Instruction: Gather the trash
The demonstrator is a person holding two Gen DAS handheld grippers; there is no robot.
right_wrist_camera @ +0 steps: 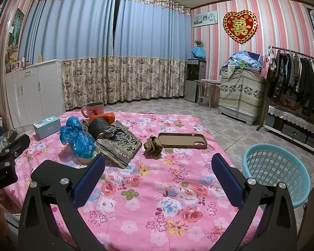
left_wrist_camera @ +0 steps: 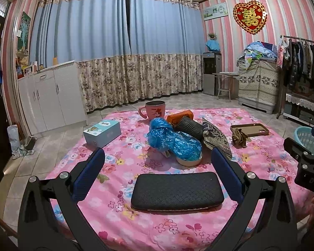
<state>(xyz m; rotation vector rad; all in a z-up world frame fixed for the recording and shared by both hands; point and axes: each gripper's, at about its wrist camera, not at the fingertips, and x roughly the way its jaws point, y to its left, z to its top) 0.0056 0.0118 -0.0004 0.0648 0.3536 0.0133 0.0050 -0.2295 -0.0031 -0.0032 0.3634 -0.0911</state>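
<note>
Two claws are yours here, and both stand spread wide with nothing between their blue pads. Your left claw (left_wrist_camera: 158, 165) hovers low over the counter (left_wrist_camera: 123, 226), which is draped in a pink floral cloth, and a flat black case (left_wrist_camera: 177, 190) lies on the cloth right between its fingers, touching neither. Your right claw (right_wrist_camera: 158, 167) hangs over a bare stretch of the flowered cloth, further to the right.

Most of the clutter sits in a cluster ahead of your left claw. A crumpled blue plastic bag (left_wrist_camera: 173, 140) lies nearest, draped over a small pale round dish (left_wrist_camera: 188, 161). Behind it rests a dark ribbed pouch (left_wrist_camera: 188, 126), with an orange wrapper (left_wrist_camera: 180, 116) just beyond and a pink mug (left_wrist_camera: 155, 109) standing upright at the far edge. A dark printed packet (right_wrist_camera: 119, 144) lies flat just right of the blue bag, leaning against the ribbed pouch. A light blue box (left_wrist_camera: 102, 133) sits apart on the left side of the cloth.

Right of the cluster, a crumpled brown wad (right_wrist_camera: 153, 147) lies just beside a brown phone case (right_wrist_camera: 182, 140), which rests flat with its inside facing up. Whether the two touch is hard to tell.

A turquoise lattice basket (right_wrist_camera: 276, 171) stands off the right edge of the counter, close to your right claw, and looks empty from this angle.
</note>
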